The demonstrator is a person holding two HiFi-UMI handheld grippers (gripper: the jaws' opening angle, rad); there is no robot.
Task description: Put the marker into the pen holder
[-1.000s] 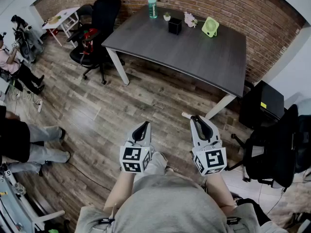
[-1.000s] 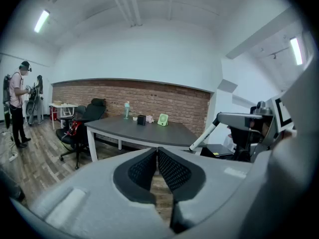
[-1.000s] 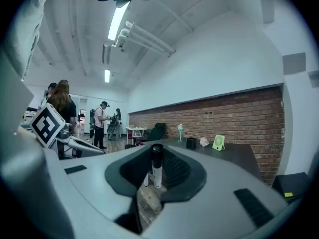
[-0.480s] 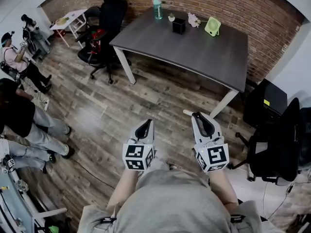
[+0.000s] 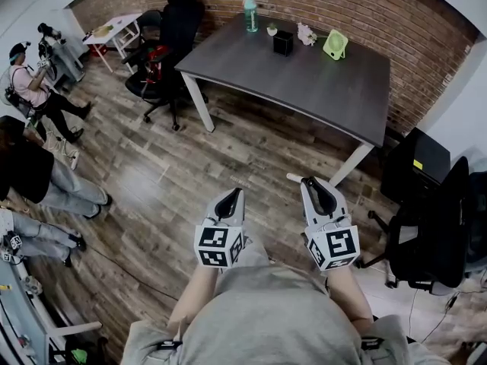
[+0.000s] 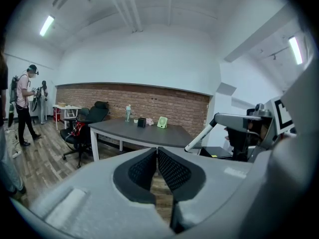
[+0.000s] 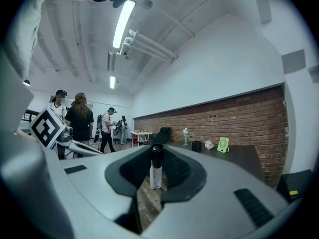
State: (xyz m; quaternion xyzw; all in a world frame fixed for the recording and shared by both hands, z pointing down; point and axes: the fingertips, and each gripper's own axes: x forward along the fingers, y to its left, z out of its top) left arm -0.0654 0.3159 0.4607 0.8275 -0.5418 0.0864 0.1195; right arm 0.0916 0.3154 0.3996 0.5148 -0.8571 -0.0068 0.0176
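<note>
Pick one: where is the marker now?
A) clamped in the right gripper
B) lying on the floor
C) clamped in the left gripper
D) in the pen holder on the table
A: the marker sits clamped between the jaws of the right gripper, while the left gripper is shut on nothing.

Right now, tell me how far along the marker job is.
Done: the marker is picked up, clamped in the right gripper. In hand: it is held out over the floor, well short of the table; the left gripper is shut and empty. Left: reach the black pen holder at the table's far side and drop the marker in.
</note>
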